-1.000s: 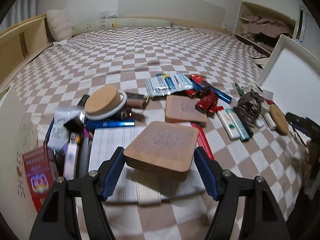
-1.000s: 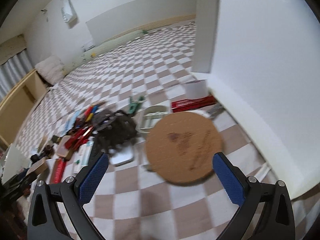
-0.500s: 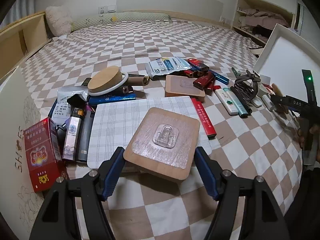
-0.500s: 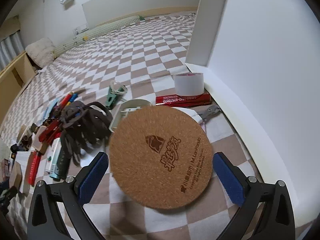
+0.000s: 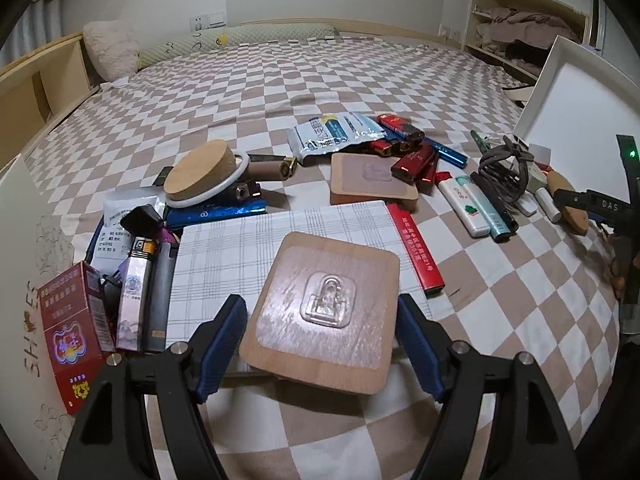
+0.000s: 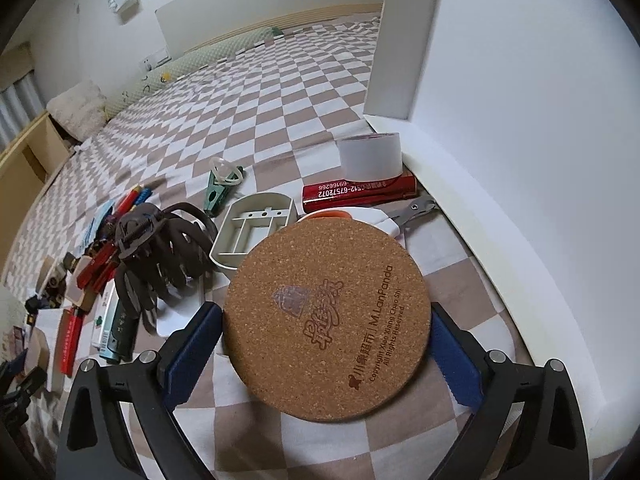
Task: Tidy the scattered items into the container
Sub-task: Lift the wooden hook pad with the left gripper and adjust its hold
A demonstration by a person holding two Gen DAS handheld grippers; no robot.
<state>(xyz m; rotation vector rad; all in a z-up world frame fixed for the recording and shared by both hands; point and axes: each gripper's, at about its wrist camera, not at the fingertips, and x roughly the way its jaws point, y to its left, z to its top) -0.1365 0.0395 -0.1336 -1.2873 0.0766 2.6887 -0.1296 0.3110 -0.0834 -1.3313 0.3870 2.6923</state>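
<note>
Both loads are now up off the checked bedspread (image 5: 360, 80), so two items are ready for the white container (image 6: 520, 160) (standing open on the right, just beside the clutter). Right gripper (image 6: 326, 344) has swung from a tilted, blurred approach to level, jaws clamped on the round cork coaster (image 6: 328, 320) near the container wall. Left gripper (image 5: 320, 342) has pitched down, clenched on the square wooden hook board (image 5: 324, 312) over the plaid cloth (image 5: 288, 236).

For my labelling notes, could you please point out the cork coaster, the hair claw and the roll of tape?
cork coaster (image 6: 328, 320), right wrist view, centre of its printed face.
hair claw (image 6: 160, 256), right wrist view, on its curved teeth.
roll of tape (image 6: 370, 154), right wrist view, its outer side.
</note>
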